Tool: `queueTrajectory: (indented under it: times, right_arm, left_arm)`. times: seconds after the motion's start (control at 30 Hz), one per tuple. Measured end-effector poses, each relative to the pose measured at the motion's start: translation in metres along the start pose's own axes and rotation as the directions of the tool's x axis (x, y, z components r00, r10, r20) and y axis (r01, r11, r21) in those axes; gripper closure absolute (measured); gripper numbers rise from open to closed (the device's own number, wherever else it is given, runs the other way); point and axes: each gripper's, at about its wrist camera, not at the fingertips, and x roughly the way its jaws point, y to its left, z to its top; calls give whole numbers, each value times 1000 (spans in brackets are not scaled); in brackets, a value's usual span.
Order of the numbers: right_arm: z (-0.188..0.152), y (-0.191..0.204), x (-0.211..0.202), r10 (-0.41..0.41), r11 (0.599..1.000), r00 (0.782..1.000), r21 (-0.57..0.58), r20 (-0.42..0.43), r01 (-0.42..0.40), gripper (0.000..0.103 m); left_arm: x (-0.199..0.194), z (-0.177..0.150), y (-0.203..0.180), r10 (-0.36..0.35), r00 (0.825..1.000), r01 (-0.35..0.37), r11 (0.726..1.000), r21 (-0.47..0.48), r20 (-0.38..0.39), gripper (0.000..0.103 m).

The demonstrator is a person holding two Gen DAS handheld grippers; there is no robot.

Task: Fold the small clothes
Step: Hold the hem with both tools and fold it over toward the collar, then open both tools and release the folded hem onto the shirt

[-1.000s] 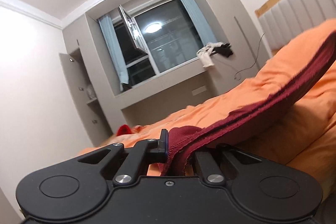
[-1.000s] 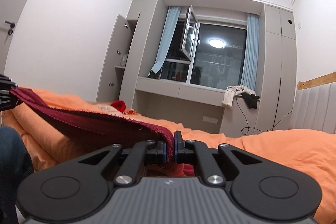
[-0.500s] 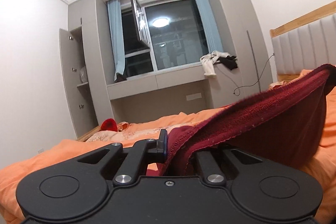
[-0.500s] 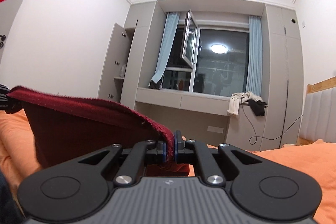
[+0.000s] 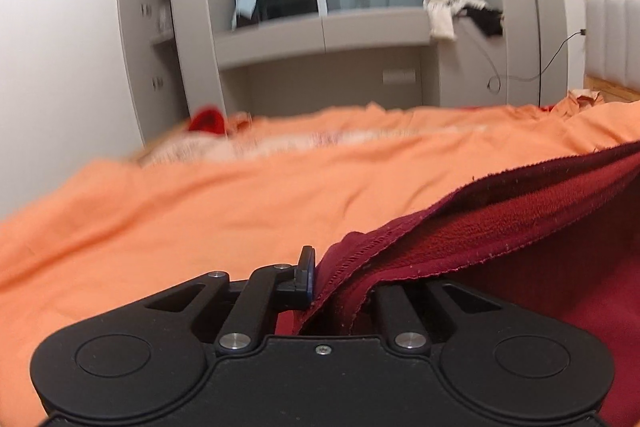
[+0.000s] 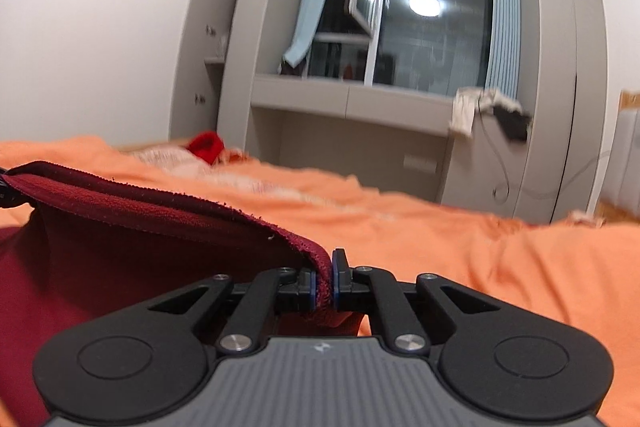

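Note:
A dark red fleece garment point(image 5: 500, 227) lies on the orange bedcover point(image 5: 200, 207), its near edge lifted and doubled over itself. My left gripper point(image 5: 332, 275) has one corner of that edge between its jaws, which are opening; the cloth still lies against the visible pad and hides the other finger. My right gripper point(image 6: 325, 279) is shut on the other corner of the garment point(image 6: 140, 227), whose hem runs off to the left, low over the red layer beneath.
The orange bedcover point(image 6: 480, 247) stretches ahead and to both sides. A small bright red item point(image 5: 206, 121) lies at the far edge of the bed. Clothes point(image 5: 444, 15) hang off the window ledge. A padded headboard point(image 5: 612, 39) stands at the right.
Both grippers have swept forward across the bed and tipped downward, carrying the garment's edge with them. The cloth, stretched in the air before, now lies low and folded over itself.

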Motion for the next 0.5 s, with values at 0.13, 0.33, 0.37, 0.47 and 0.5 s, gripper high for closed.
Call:
queueTrajectory:
  times: [0.13,0.33,0.37,0.47,0.5]
  right_arm:
    - [-18,-2,25,4,1000,998,-7,-59,-4,94]
    - [-29,-3,41,5,1000,995,-7,-102,-6,86]
    - [-31,-3,42,5,1000,994,-8,-105,-6,82]
    - [-33,-5,43,-3,1000,993,7,-118,3,56]
    - [-33,-7,43,-7,1000,993,18,-120,9,50]
  left_arm:
    - [30,-9,6,-8,999,6,1000,-30,-54,90]
    - [52,-18,8,-13,994,6,998,-67,-105,81]
    - [54,-21,8,-11,994,3,997,-73,-113,77]
    - [58,-28,12,-8,991,-7,994,-108,-134,60]
    - [59,-29,16,-11,990,-8,991,-133,-141,50]
